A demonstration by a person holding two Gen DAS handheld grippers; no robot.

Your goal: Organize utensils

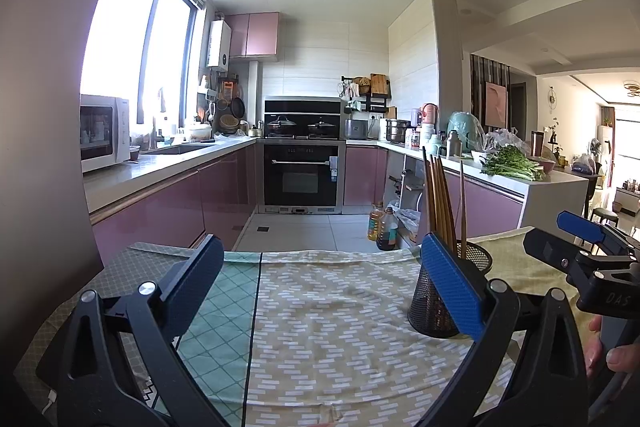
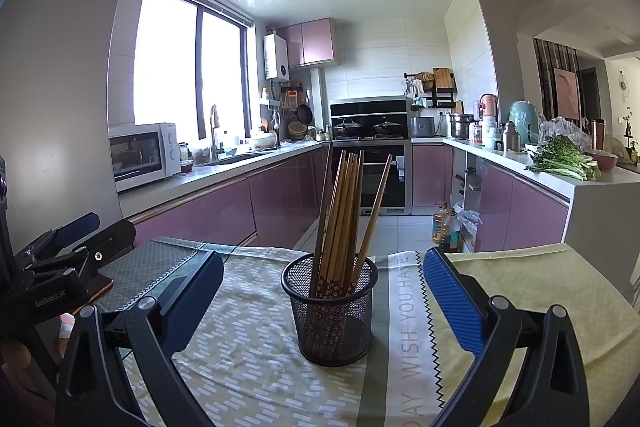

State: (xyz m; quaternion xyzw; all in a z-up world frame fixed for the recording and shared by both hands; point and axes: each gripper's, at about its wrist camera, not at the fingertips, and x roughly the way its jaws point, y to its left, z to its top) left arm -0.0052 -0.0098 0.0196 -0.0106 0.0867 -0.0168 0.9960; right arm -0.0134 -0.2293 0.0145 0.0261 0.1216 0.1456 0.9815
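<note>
We saw both grippers spread wide and holding nothing. The right gripper was levelled at the cup, a black mesh holder that stood upright on the cloth, framed between the two fingers but a little ahead of them, touching neither. In it stood the chopsticks, wooden, leaning against the rim. We counted a tight bundle of about six, one more leaning off to the left and one off to the right, so roughly eight; the bundle overlapped too much for a sure count. Their lower ends showed a speckled pattern through the mesh.

The left gripper pointed over bare cloth. From its camera the cup sat just behind the blue right finger, partly hidden by it, outside the gap between the fingers. Only about five chopsticks could be told apart there.

Each gripper appeared at the edge of the other's view: the right gripper at the far right of the left camera, with a hand below it, and the left gripper at the far left of the right camera.

We counted one cup, two grippers, and no loose utensil on the cloth. Behind stood a kitchen with one microwave, one oven and two oil bottles on the floor.
</note>
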